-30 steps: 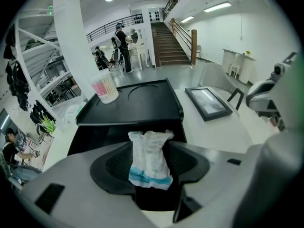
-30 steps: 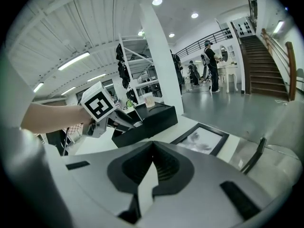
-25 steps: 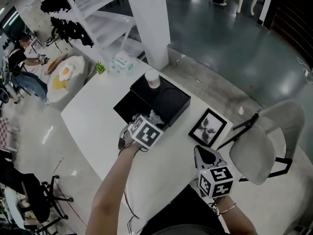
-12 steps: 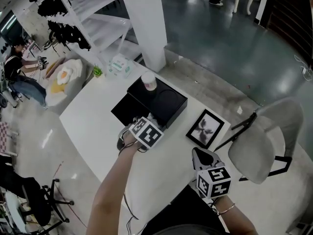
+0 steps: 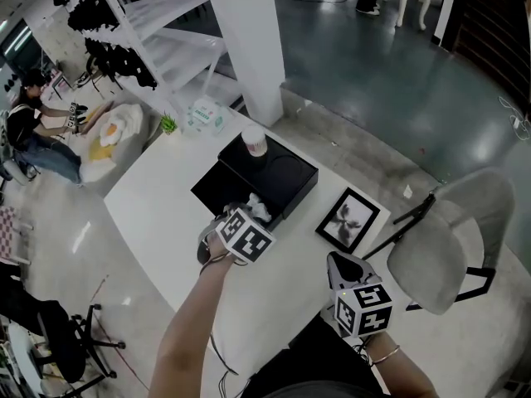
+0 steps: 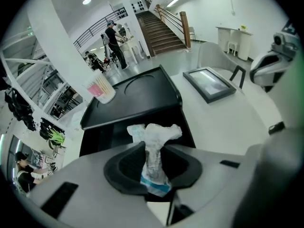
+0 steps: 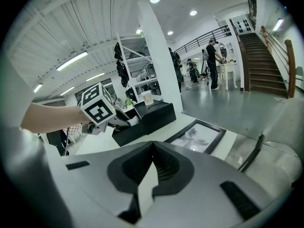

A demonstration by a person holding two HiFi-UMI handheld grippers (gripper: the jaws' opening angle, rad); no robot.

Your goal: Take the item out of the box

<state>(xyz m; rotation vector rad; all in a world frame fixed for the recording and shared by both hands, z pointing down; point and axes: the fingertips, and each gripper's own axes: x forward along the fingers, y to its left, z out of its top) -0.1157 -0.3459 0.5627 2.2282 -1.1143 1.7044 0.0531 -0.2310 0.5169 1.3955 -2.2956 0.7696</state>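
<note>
A black box point(image 5: 286, 172) lies on the white table point(image 5: 158, 201) with its near compartment uncovered. A crumpled white packet point(image 6: 154, 146) with a blue stripe stands up out of that compartment. My left gripper point(image 6: 153, 163) points steeply down at the box's near end; its jaws have just been closing and now pinch the packet's lower part. In the head view the packet point(image 5: 259, 207) shows just beyond the left gripper point(image 5: 249, 215). My right gripper point(image 7: 153, 146) hangs shut and empty over the table's near edge, right of the box, and shows in the head view as well point(image 5: 342, 265).
A paper cup point(image 5: 255, 144) stands on the box's covered far part. A framed picture point(image 5: 348, 219) lies flat to the right of the box. A grey chair point(image 5: 452, 239) stands at the table's right. A tissue pack point(image 5: 206, 114) and small plant point(image 5: 168, 123) sit at the far corner by a white pillar point(image 5: 249, 40).
The left gripper's jaws went from wide open to closed on the white packet. The gripper drew slightly nearer; the right gripper stayed still.
</note>
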